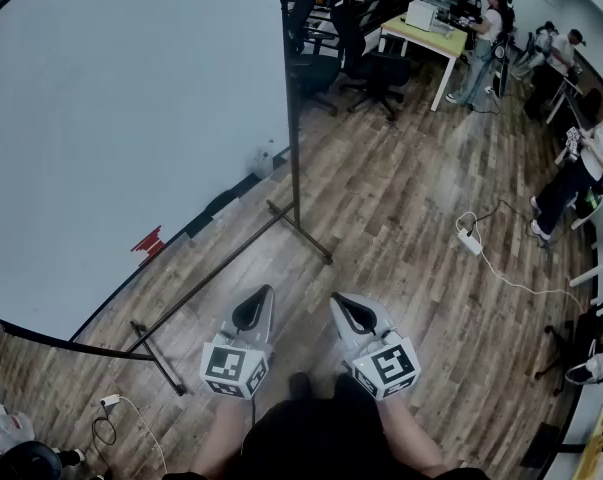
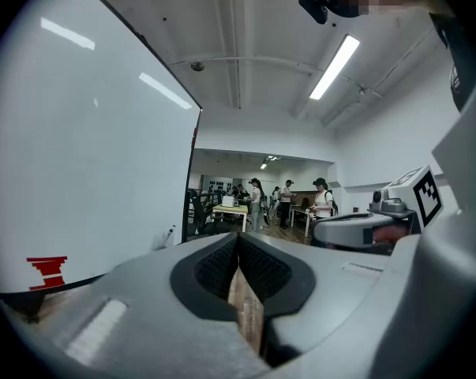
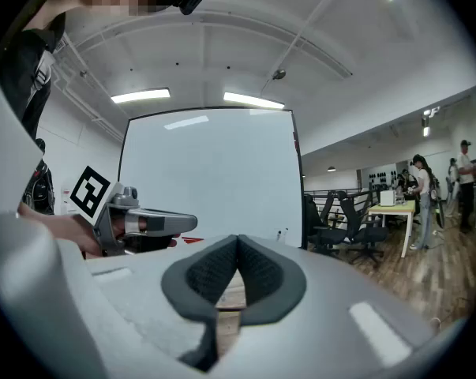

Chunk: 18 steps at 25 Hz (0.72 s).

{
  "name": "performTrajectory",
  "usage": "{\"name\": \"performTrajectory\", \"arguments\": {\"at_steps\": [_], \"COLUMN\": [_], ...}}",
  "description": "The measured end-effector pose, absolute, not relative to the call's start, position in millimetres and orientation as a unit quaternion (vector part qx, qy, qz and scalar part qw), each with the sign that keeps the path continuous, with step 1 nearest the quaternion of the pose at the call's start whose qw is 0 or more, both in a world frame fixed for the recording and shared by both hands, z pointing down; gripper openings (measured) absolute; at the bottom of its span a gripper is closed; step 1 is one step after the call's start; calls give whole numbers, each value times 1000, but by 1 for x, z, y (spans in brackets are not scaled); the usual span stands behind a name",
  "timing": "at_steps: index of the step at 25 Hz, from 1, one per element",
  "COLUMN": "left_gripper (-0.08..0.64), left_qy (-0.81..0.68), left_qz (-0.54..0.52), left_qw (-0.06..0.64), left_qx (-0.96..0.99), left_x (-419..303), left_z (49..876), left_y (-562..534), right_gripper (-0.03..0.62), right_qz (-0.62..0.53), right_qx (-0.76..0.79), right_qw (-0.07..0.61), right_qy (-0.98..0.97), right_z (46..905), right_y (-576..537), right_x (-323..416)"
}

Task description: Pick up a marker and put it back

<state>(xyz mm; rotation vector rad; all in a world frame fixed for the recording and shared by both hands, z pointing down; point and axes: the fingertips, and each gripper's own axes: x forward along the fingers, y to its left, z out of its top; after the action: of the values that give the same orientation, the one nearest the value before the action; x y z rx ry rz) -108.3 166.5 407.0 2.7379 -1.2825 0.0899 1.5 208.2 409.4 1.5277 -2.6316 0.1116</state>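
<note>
Jaws of the left gripper (image 1: pixel 258 296) and the right gripper (image 1: pixel 343 304) are pressed together, with nothing between them. A small pale thing (image 1: pixel 264 158) sits at the lower right corner of the whiteboard (image 1: pixel 131 118). It is too small to tell whether it is the marker, and it lies well apart from both grippers, ahead and to the left. A red mark (image 1: pixel 148 243) shows near the board's lower edge. Both grippers are held low and side by side before the person's body, pointing forward over the wood floor (image 1: pixel 401 228), near each other but not touching. The stand's foot bar (image 1: pixel 301 226) lies ahead of the left gripper. A power strip (image 1: pixel 469 240) lies well off to the right.
</note>
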Motion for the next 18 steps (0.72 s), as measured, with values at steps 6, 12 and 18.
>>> {"name": "performTrajectory", "arguments": {"at_steps": [6, 12, 18], "left_gripper": [11, 11, 11], "left_qy": [-423, -421, -432], "left_qz": [28, 28, 21], "left_qw": [57, 60, 62], "left_qx": [904, 905, 900], "left_x": [-125, -135, -152], "left_z": [407, 409, 412], "left_y": [179, 180, 174], "right_gripper": [0, 0, 2], "right_qz": [38, 57, 88], "right_qx": [507, 501, 510], "right_qw": [57, 47, 42], "right_qy": [-859, -862, -854], "right_z": [413, 414, 422], "right_y": [220, 219, 215], "right_x": [-14, -25, -24]}}
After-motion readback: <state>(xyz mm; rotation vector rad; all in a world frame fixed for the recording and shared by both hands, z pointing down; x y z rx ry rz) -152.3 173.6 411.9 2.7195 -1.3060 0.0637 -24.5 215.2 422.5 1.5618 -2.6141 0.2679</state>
